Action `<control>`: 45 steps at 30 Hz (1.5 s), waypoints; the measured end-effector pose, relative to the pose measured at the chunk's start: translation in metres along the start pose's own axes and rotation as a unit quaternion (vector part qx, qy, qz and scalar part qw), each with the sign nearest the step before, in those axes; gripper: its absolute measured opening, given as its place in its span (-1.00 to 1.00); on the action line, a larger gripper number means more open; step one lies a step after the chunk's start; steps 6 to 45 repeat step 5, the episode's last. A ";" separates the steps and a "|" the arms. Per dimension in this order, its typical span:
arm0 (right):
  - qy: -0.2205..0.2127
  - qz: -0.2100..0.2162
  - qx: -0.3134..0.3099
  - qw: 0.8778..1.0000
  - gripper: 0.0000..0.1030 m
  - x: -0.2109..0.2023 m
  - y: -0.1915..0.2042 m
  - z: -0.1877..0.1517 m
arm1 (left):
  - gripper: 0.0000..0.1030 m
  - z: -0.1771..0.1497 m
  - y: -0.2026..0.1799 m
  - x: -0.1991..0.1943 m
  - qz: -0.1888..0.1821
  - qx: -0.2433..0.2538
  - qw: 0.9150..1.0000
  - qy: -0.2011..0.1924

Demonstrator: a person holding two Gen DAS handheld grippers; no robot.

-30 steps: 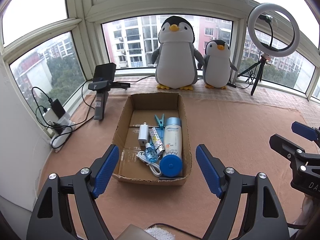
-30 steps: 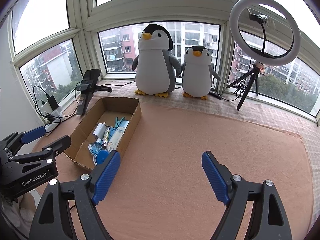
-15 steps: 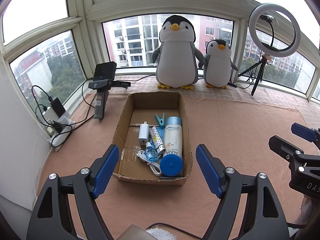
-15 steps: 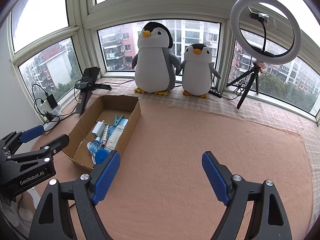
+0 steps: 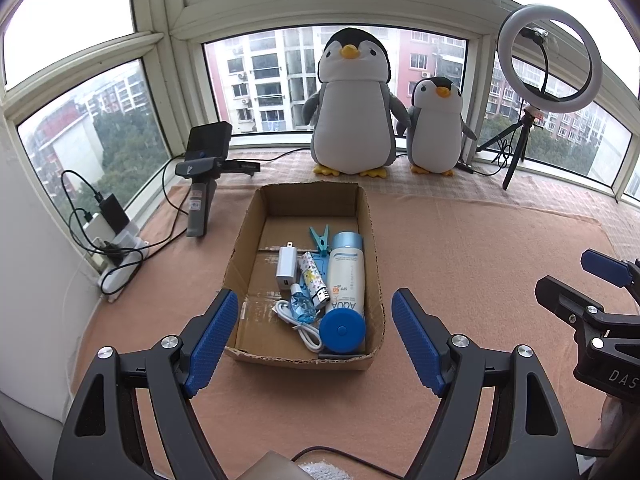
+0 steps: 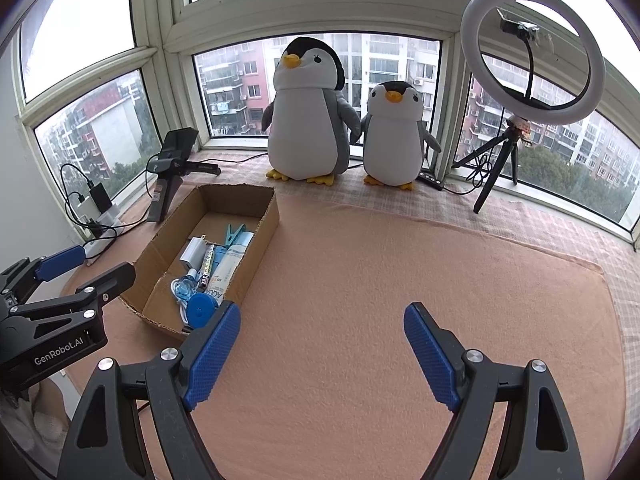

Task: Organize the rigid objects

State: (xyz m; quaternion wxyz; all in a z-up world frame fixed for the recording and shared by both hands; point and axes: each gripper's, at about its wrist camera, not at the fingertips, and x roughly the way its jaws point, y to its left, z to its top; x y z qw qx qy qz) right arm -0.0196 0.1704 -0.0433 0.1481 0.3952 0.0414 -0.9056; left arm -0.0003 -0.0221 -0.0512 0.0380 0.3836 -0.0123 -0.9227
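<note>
Your rigid objects are all in the cardboard box (image 5: 244,240), gathered toward its near right corner: the sunscreen bottle (image 5: 346,276) lies lengthwise along the right wall with its blue cap (image 5: 342,330) toward you, the patterned lighter (image 5: 315,279) lies just beside it on the left, the white charger (image 5: 286,267) sits left of that, the teal clothespin (image 5: 321,237) lies beyond them toward the far end, and the small blue bottle (image 5: 301,305) rests on the coiled white cable (image 5: 298,322) near the front wall. Nothing loose shows on the peach cloth (image 6: 400,280) covering the surface, in either view, so by the look of it the gathering is done or very nearly so; all you could add is straightening the pile, since the far half of the box is bare. Your left tongs (image 5: 315,330) hang spread wide and empty, just short of the box's front edge and aimed at it. Your right tongs (image 6: 322,344) are likewise parted and hold nothing, over bare cloth to the right of the box. Beyond sit the two plush penguins (image 5: 352,108), the ring light (image 6: 532,56) on its tripod, and a handheld device (image 5: 202,192) standing left of the box, none of which looks like part of the job.
</note>
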 end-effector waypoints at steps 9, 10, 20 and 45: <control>0.003 -0.001 0.001 1.000 0.57 0.002 -0.002 0.000 | 0.54 -0.001 -0.001 0.004 0.003 0.001 1.000 0.004; 0.003 -0.001 0.001 1.000 0.57 0.002 -0.002 0.000 | 0.54 -0.001 -0.001 0.004 0.003 0.001 1.000 0.004; 0.003 -0.001 0.001 1.000 0.57 0.002 -0.002 0.000 | 0.54 -0.001 -0.001 0.004 0.003 0.001 1.000 0.004; 0.003 -0.001 0.001 1.000 0.57 0.002 -0.002 0.000 | 0.54 -0.001 -0.001 0.004 0.003 0.001 1.000 0.004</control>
